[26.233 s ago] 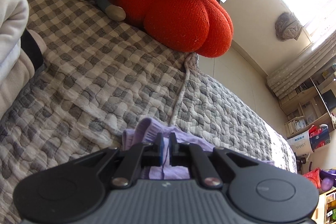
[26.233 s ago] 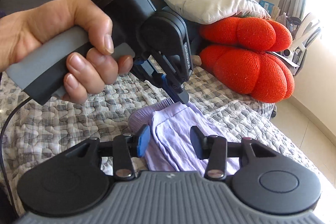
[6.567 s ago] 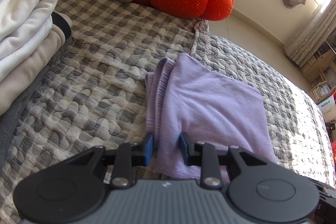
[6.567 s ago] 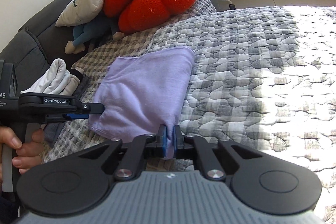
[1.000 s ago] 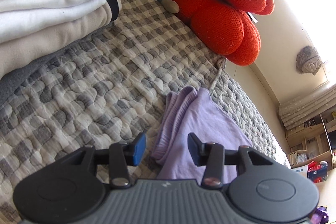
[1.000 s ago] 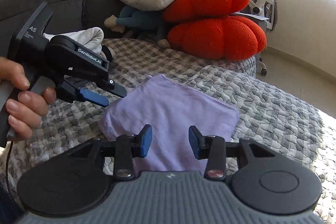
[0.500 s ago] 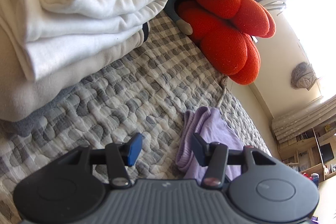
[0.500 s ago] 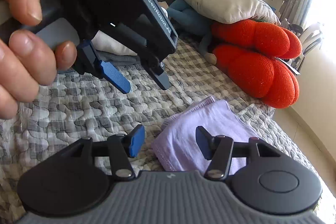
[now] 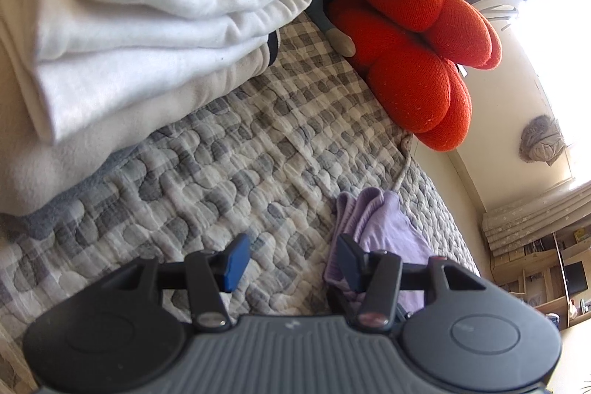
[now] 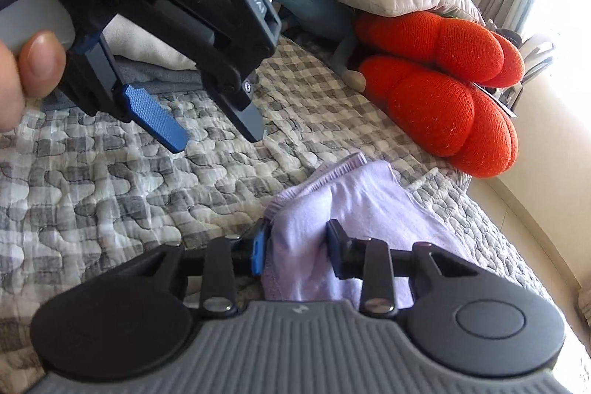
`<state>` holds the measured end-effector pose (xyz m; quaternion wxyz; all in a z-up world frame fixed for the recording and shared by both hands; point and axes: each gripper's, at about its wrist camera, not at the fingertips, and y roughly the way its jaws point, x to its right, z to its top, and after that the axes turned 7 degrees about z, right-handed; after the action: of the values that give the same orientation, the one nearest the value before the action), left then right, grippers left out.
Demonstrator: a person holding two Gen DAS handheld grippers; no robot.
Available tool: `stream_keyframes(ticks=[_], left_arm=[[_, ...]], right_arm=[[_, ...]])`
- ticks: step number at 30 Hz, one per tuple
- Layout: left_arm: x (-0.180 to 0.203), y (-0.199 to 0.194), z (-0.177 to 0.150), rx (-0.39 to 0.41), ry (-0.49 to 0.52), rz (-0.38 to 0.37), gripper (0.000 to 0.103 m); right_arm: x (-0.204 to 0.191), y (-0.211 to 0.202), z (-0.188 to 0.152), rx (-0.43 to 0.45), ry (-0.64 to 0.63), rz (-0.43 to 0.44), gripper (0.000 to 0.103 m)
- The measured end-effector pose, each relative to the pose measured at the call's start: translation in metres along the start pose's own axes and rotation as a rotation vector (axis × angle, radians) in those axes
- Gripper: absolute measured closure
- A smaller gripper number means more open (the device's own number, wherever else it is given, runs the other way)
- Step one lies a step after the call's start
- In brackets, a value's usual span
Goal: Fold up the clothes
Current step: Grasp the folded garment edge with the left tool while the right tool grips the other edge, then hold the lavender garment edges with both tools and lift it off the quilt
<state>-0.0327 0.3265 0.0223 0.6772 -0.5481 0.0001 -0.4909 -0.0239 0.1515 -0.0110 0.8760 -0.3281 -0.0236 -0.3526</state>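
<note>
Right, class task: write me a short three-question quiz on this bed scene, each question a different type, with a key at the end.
1. True or false: the folded purple garment lies on the checked quilt.
2. Multiple choice: what sits between the right tongs as they close? A) the quilt only B) an edge of the purple garment C) a white towel
3. Fill in: the left tongs are open, with only ____ showing between them.

Key: 1 true. 2 B. 3 quilt.
</note>
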Motion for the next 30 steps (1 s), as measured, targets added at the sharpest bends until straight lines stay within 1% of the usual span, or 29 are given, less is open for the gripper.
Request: stream_keyframes(ticks=[2, 4, 5, 7, 10, 14, 17, 21, 25, 28, 30], left_arm=[[-0.002, 0.002, 0.001, -0.002, -0.024, -0.016, 0.050], [-0.003, 0.005, 0.002, -0.010, -0.060, -0.054, 0.048], [-0.003, 0.007, 0.002, -0.019, -0.083, -0.082, 0.046], [-0.002, 0.015, 0.001, -0.049, -0.123, -0.144, 0.043], [0.002, 0.024, -0.002, -0.067, -0.167, -0.196, 0.041], [0.014, 0.037, -0.007, -0.071, -0.190, -0.231, 0.039], [0.025, 0.046, -0.008, -0.088, -0.169, -0.258, 0.039], [0.033, 0.054, -0.010, -0.112, -0.151, -0.302, 0.037], [0.038, 0.062, -0.011, -0.132, -0.119, -0.296, 0.036], [0.041, 0.065, -0.011, -0.143, -0.093, -0.295, 0.036], [0.042, 0.066, -0.011, -0.141, -0.079, -0.292, 0.038]], right_arm=[[0.014, -0.008, 0.002, 0.038, 0.112, 0.034, 0.078], [0.034, -0.018, 0.001, 0.071, 0.249, 0.085, 0.080], [0.044, -0.022, 0.000, 0.082, 0.306, 0.105, 0.080], [0.060, -0.027, -0.001, 0.100, 0.390, 0.135, 0.080], [0.079, -0.034, -0.004, 0.122, 0.483, 0.168, 0.080], [0.077, -0.037, -0.003, 0.133, 0.462, 0.187, 0.080], [0.072, -0.038, -0.002, 0.135, 0.414, 0.190, 0.080], [0.072, -0.036, -0.003, 0.134, 0.390, 0.214, 0.080], [0.067, -0.035, -0.002, 0.129, 0.337, 0.220, 0.080], [0.059, -0.035, -0.001, 0.125, 0.267, 0.222, 0.080], [0.053, -0.035, -0.001, 0.118, 0.229, 0.215, 0.080]])
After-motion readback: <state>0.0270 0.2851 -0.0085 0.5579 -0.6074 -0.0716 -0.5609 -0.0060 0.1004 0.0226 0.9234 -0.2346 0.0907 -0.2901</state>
